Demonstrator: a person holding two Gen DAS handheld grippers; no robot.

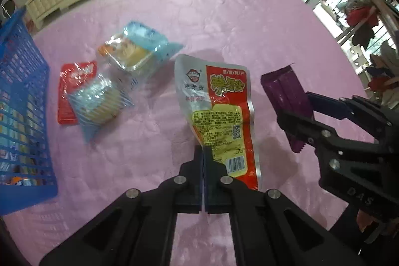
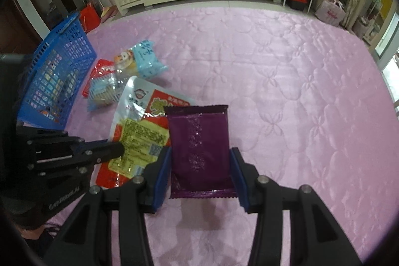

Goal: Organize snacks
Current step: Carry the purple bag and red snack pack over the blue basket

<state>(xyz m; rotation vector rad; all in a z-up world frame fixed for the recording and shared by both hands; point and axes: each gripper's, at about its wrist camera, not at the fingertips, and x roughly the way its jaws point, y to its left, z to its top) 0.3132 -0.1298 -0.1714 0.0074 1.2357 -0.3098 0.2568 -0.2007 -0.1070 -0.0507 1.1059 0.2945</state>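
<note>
- The right gripper (image 1: pixel 294 114), as the left wrist view shows it, bears the raised letters "DAS" on its black body.
- The left gripper (image 2: pixel 119 148), as the right wrist view shows it, bears pale lettering on its black housing, roughly "GenRobot.AI"; the middle letters are blurred.
- The red and silver snack packet (image 1: pixel 219 111) carries large yellow Chinese characters on a red panel, a round mouth logo with small characters under it, a yellow block of fine print, a square code and a barcode; all too small or blurred to read.
- The purple packet (image 2: pixel 199 141) shows rows of dotted print, illegible.
</note>
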